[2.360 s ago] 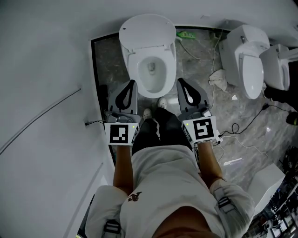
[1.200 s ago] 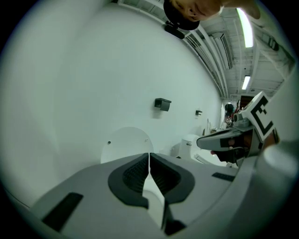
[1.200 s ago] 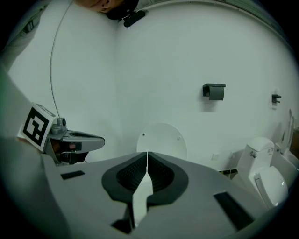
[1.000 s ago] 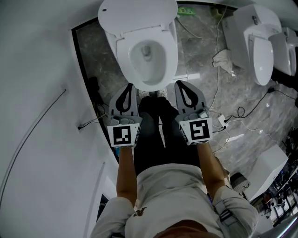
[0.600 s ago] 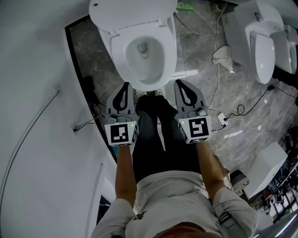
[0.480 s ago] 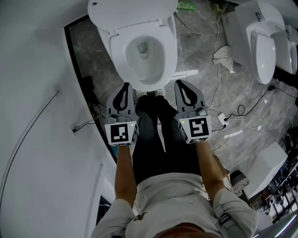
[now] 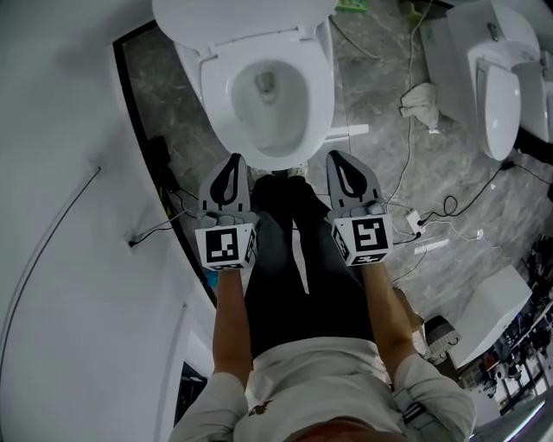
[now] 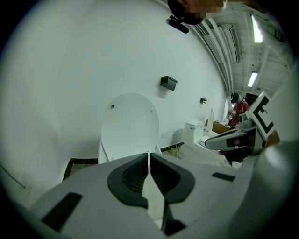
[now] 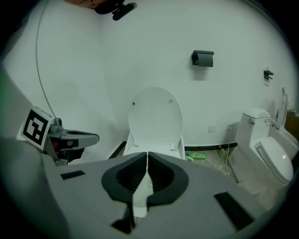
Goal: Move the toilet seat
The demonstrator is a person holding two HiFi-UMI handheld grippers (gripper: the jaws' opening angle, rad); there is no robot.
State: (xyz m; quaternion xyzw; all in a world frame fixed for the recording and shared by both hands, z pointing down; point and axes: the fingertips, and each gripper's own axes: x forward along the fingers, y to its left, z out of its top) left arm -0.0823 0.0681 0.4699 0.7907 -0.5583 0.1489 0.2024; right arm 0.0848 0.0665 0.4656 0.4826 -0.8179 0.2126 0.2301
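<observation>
A white toilet stands in front of me with its lid (image 7: pixel 242 17) raised against the wall and the seat ring (image 7: pixel 321 86) lying flat on the bowl. My left gripper (image 7: pixel 233 161) hangs just short of the bowl's front left, and my right gripper (image 7: pixel 338 157) hangs off the front right. Both are shut with nothing between the jaws, and neither touches the toilet. The left gripper view has the upright lid (image 8: pixel 131 123) beyond the closed left gripper (image 8: pixel 149 154). The right gripper view shows the lid (image 9: pixel 155 119) and the seat's hinge end (image 9: pixel 152 150) past the closed right gripper (image 9: pixel 147 154).
A white wall runs along the left. A second toilet (image 7: pixel 497 78) stands at the right, with a white cloth (image 7: pixel 422 99) and loose cables (image 7: pixel 432 220) on the grey marble floor between. My legs in black trousers (image 7: pixel 294 250) stand between the grippers. A black box (image 9: pixel 202 58) hangs on the wall.
Both grippers have sunk lower in front of the bowl, side by side and still shut. The toilet now fills more of the head view.
</observation>
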